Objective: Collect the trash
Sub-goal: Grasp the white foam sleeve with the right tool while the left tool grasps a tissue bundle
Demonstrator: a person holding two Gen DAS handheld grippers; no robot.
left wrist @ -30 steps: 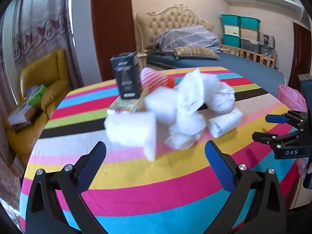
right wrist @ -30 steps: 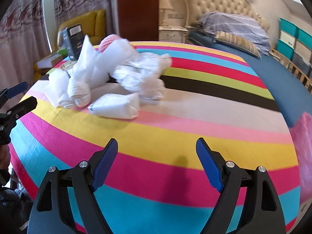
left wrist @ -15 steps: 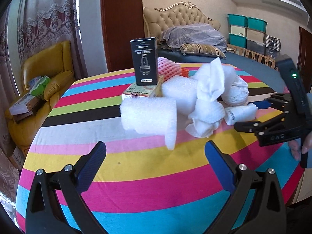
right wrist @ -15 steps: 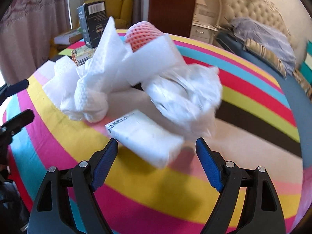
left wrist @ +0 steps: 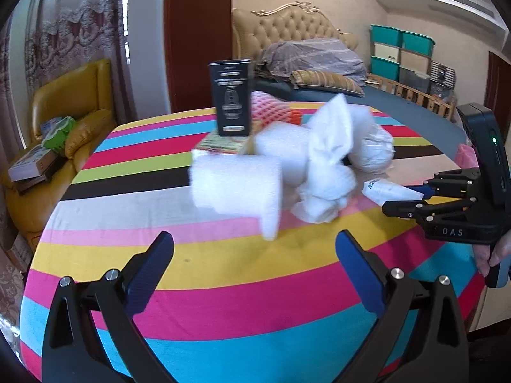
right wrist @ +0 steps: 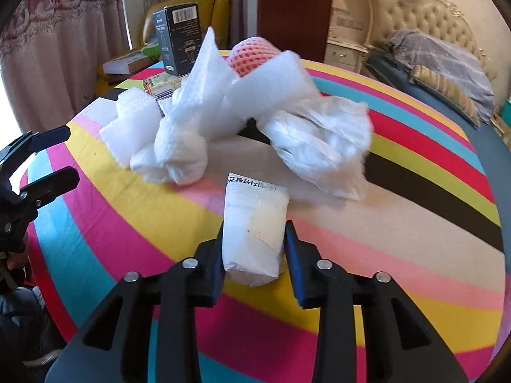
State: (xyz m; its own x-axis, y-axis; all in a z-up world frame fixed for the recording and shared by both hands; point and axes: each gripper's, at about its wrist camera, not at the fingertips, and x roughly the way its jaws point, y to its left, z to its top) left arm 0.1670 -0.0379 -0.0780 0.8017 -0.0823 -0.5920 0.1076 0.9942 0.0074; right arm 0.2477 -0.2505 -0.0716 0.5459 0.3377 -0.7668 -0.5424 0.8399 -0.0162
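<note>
**Right tongs clamped on white packet, left tongs spread and empty**

Right gripper [right wrist: 254,245]: jaws have just been closing and are now pinched on the small white plastic-wrapped packet with printed text at one end [right wrist: 255,223]. Both blue pads press its sides. The packet sits at the near edge of the trash pile, its printed end pointing away from the wrist camera, its lower end over the round table's striped multicolour cloth [right wrist: 415,223]. From the left wrist view the same packet [left wrist: 388,190] pokes out of the right tongs' tips at the table's right side (whether it's lifted or touching the cloth, can't tell).

Left gripper [left wrist: 254,265]: jaws spread wide, nothing between the pads, hovering over the near yellow and pink stripes, well short of the pile.

Rest of the trash, all on the cloth:
- knotted white paper-towel bundle [right wrist: 188,127], just beyond the held packet, to its left
- crumpled clear-white plastic bag [right wrist: 319,146], just beyond the packet, to its right
- white foam sheet roll [left wrist: 236,188], left end of the pile, blurred in the left view
- pink-red foam fruit net [right wrist: 252,56] behind the bundle

Black upright cardboard box [right wrist: 179,38] stands on a flat printed carton at the back of the pile. A yellow armchair [left wrist: 64,115] sits beyond the table.
</note>
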